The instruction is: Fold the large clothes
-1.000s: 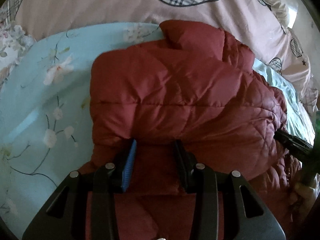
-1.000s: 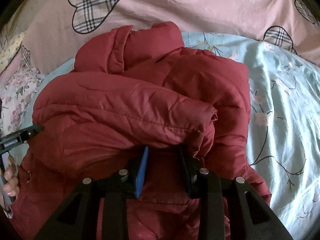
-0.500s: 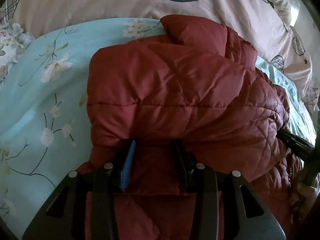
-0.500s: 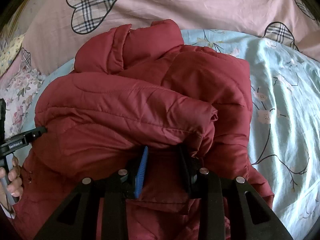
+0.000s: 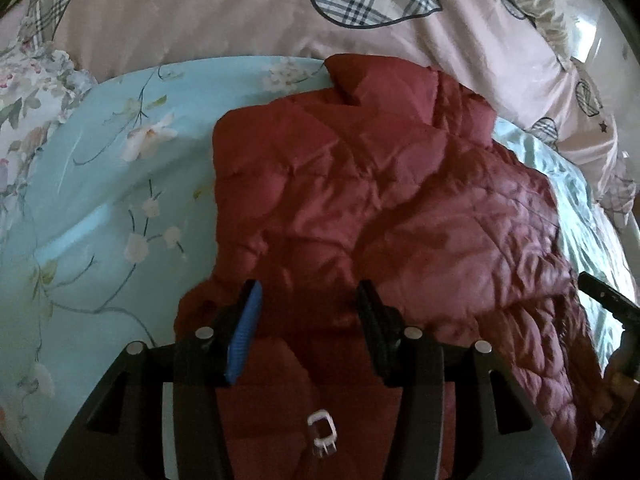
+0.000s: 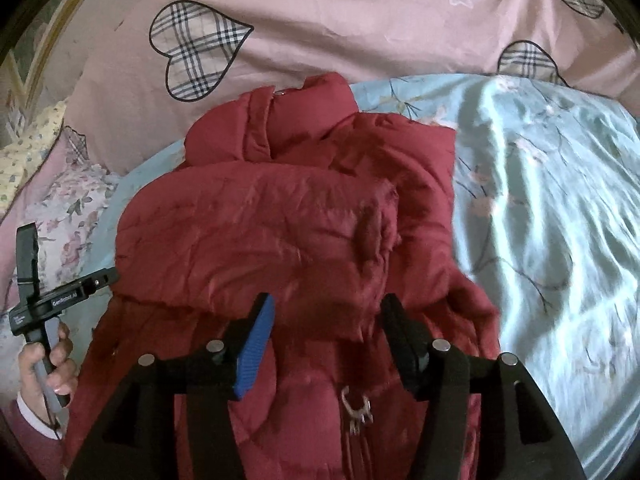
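Observation:
A dark red quilted jacket (image 5: pixel 360 200) lies folded over itself on the light blue floral sheet (image 5: pixel 100 220), its collar toward the pink duvet. My left gripper (image 5: pixel 308 292) hovers over the jacket's near edge. Its jaws are opening, with red fabric beneath them and nothing pinched. In the right wrist view the jacket (image 6: pixel 280 232) shows a sleeve laid across its body. My right gripper (image 6: pixel 326 306) is also opening above the near hem, its pads free of the cloth. A hand (image 6: pixel 44 368) at the left edge holds the left gripper's handle.
A pink duvet with plaid hearts (image 6: pixel 360 20) is bunched along the far side of the bed. A floral pillow (image 6: pixel 68 208) lies at the left. Wrinkled blue sheet (image 6: pixel 540 200) spreads to the jacket's right. A metal zip pull (image 6: pixel 354 404) sits below my right fingers.
Both grippers' jaws have spread wider and let go of the jacket's edge. Both have drawn back and up, so the folded jacket now lies farther off in each view.

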`<state>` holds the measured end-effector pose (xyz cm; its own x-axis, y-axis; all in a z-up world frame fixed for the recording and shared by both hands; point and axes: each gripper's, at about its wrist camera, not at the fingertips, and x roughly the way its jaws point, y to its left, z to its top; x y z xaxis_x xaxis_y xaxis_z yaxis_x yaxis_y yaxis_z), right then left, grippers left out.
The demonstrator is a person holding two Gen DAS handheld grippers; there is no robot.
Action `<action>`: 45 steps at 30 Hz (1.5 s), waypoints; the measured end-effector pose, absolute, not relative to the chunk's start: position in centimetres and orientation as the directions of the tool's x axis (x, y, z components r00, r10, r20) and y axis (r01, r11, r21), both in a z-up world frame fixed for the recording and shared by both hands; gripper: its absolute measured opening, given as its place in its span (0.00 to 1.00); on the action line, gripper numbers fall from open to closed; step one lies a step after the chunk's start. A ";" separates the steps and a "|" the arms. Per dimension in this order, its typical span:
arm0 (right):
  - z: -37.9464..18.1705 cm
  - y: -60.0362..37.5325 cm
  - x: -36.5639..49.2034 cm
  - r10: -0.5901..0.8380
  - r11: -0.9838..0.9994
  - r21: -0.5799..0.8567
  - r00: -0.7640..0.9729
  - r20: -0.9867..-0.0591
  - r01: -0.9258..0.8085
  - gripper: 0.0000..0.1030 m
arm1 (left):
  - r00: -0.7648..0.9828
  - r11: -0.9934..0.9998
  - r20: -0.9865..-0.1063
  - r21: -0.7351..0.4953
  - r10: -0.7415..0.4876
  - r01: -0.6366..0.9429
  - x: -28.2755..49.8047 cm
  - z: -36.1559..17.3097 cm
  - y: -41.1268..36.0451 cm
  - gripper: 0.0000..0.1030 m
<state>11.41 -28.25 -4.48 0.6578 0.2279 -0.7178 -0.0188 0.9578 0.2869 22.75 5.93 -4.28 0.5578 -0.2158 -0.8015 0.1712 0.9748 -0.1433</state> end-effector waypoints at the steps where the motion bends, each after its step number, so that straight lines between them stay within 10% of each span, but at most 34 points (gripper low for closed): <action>1: -4.5 -28.3 11.0 0.230 0.957 0.289 0.656 -0.719 -0.018 0.56 | 0.556 0.974 -0.802 -0.145 -0.217 0.171 22.2 -4.2 6.0 0.46; 45: -7.0 -31.4 -8.5 0.211 0.943 0.318 0.571 -0.793 0.093 0.73 | 0.466 0.966 -0.847 -0.234 -0.257 0.108 2.9 -5.3 13.2 0.57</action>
